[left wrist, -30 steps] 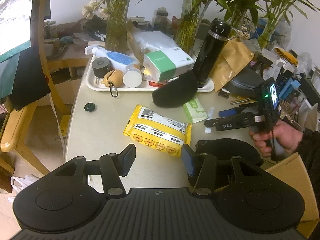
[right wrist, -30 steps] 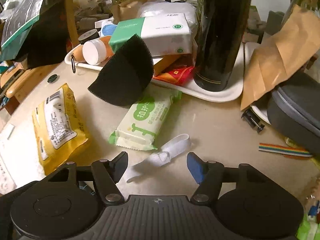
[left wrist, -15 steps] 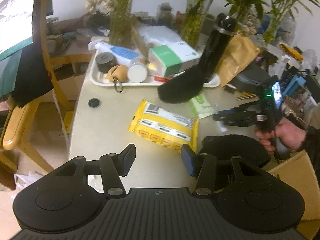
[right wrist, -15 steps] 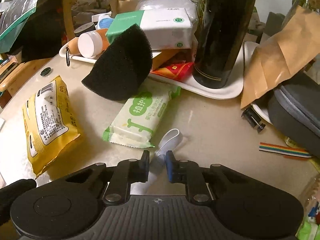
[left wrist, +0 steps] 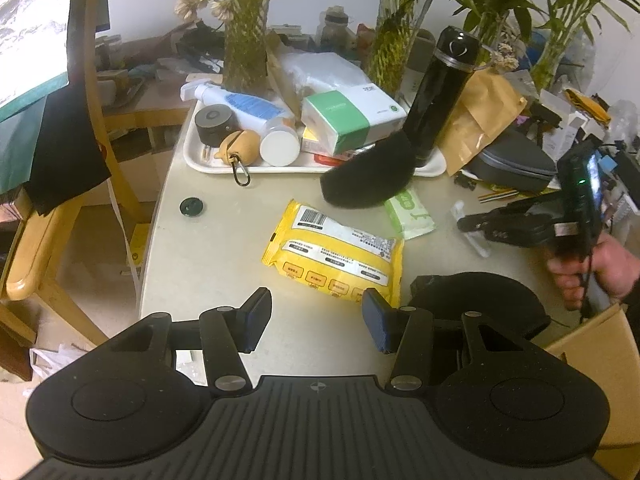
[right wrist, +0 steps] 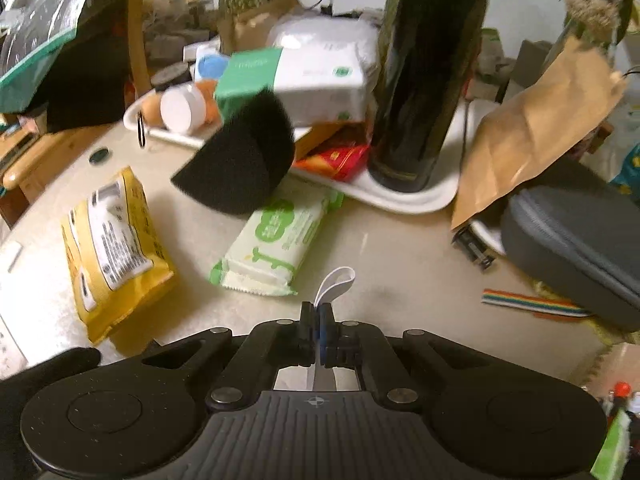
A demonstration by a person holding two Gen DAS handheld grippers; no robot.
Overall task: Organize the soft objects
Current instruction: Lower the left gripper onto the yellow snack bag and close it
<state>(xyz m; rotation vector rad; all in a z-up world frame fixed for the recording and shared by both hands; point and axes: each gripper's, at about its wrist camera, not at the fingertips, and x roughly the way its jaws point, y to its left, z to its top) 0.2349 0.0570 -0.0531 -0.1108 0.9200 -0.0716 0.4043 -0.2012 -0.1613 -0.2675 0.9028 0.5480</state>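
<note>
Two tools show: the right tool (right wrist: pixel 319 322), clamped on the white strap (right wrist: pixel 335 283), holds its loop toward twelve o'clock; the left tool (left wrist: pixel 316 320) gapes half-wide, empty.

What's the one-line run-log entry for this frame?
phase: pick | right gripper: shut on white strap | left gripper: open, nothing between jaws, over table | yellow pack: on table

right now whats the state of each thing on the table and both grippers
right gripper: shut on the white strap
white strap: pinched, loop sticking out past the fingers
left gripper: open, nothing between its fingers
yellow pack: flat on the table
green wipes pack: flat on the table
black foam piece: leaning on the tray edge
black bottle: upright on the tray, lid on
</note>
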